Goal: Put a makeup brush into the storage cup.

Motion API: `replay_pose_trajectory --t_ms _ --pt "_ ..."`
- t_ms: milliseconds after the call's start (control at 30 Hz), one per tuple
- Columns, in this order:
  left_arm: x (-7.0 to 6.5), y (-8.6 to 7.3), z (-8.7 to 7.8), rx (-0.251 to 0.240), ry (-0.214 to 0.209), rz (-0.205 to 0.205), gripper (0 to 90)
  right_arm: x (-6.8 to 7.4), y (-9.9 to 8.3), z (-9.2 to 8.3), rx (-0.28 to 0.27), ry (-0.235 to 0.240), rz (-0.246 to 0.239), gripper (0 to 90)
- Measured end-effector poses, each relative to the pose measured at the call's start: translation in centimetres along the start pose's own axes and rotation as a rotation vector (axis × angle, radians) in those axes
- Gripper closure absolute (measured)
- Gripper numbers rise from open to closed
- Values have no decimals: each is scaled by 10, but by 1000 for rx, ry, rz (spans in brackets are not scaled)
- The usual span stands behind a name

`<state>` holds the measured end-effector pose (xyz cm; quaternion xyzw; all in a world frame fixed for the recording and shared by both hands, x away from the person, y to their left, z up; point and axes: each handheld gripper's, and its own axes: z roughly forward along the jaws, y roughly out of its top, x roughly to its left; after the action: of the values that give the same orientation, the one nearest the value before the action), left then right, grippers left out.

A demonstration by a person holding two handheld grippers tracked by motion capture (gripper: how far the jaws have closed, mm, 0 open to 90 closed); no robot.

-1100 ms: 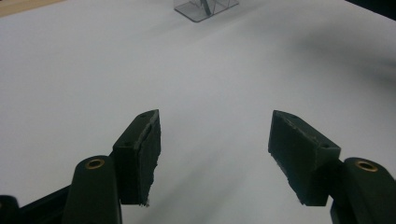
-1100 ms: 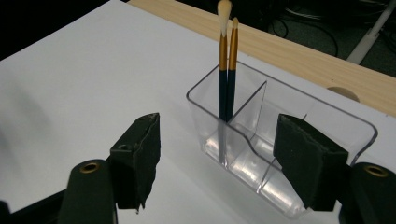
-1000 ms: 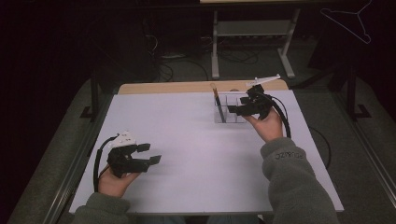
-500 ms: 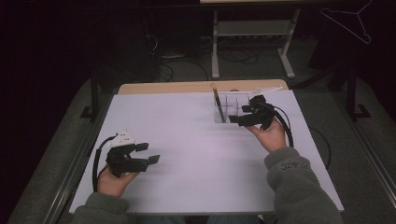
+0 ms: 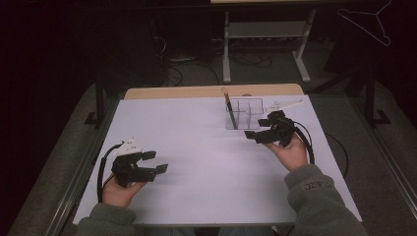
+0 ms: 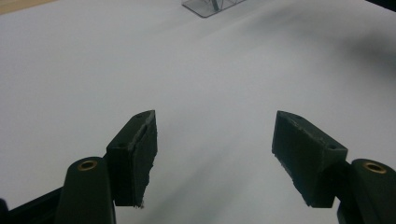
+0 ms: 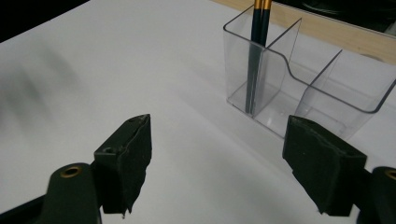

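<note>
Hovered empty with jaws apart, right gripper [image 5: 259,132] just beside clear organizer [image 5: 244,113] holding upright pencil [image 5: 229,107] in its end compartment, probably released there; left gripper [image 5: 153,162] idle, spread wide over surface [image 5: 196,147]

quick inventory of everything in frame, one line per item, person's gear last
table: 1, white top with a wooden far edge, centre of the high view
clear organiser: 1, transparent, several compartments, far right part of the table
pencil: 1, dark with a gold band, standing tilted in the organiser's end compartment
white object: 1, thin, on the table beyond the organiser; cannot tell what it is
trestle stand: 1, pale, on the floor behind the table
hanger: 1, pale wire, top right
left gripper: 1, black, near left, open, nothing between its jaws
right gripper: 1, black, beside the organiser, jaws just opening, nothing between them
</note>
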<state>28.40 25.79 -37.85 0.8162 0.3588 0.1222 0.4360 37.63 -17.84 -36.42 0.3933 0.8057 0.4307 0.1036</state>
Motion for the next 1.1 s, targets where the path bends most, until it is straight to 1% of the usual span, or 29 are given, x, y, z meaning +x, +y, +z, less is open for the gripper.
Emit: replay_pose_trajectory --t_ms 67,167,233,300,400,467,567,600,633,733,833,900,933,967,1100 --pt "0 0 0 -2 -1 0 306 0 -4 -2 1 0 3 226" --pt "0 -1 0 1 -2 5 304 0 -10 -5 4 -3 -10 226" --pt "0 -1 0 4 -3 13 304 1 -13 -8 -3 2 -1 226" --pt "-1 -2 1 4 -5 3 303 1 -16 -10 -8 2 -2 223" --pt "-2 -3 1 -1 -4 2 302 3 -20 -14 -10 5 2 214" --pt "-1 -3 0 0 -6 0 300 4 -24 -16 -25 7 5 215" --pt "-1 -4 0 2 -6 -2 297 5 -30 -19 -30 4 -3 207" --pt "-1 -4 0 4 -7 -1 296 6 -32 -19 -23 4 2 197" --pt "-1 -4 -1 2 -7 0 294 6 -34 -20 -17 2 8 198" --pt "-1 -5 -1 -1 -6 -1 289 6 -40 -23 -23 -2 4 196" --pt "-1 -6 -1 -3 -4 -6 273 7 -45 -27 -16 -10 17 178" --pt "-2 -6 -1 -2 -4 -6 272 7 -47 -28 -15 -18 8 169" --pt "-2 -6 -1 -3 -4 -13 272 8 -48 -30 -14 -20 11 170" --pt "-3 -6 -1 -1 -4 -9 270 8 -49 -31 -30 -25 2 171" --pt "-2 -6 -2 1 -1 0 260 9 -56 -34 -28 -33 6 155"
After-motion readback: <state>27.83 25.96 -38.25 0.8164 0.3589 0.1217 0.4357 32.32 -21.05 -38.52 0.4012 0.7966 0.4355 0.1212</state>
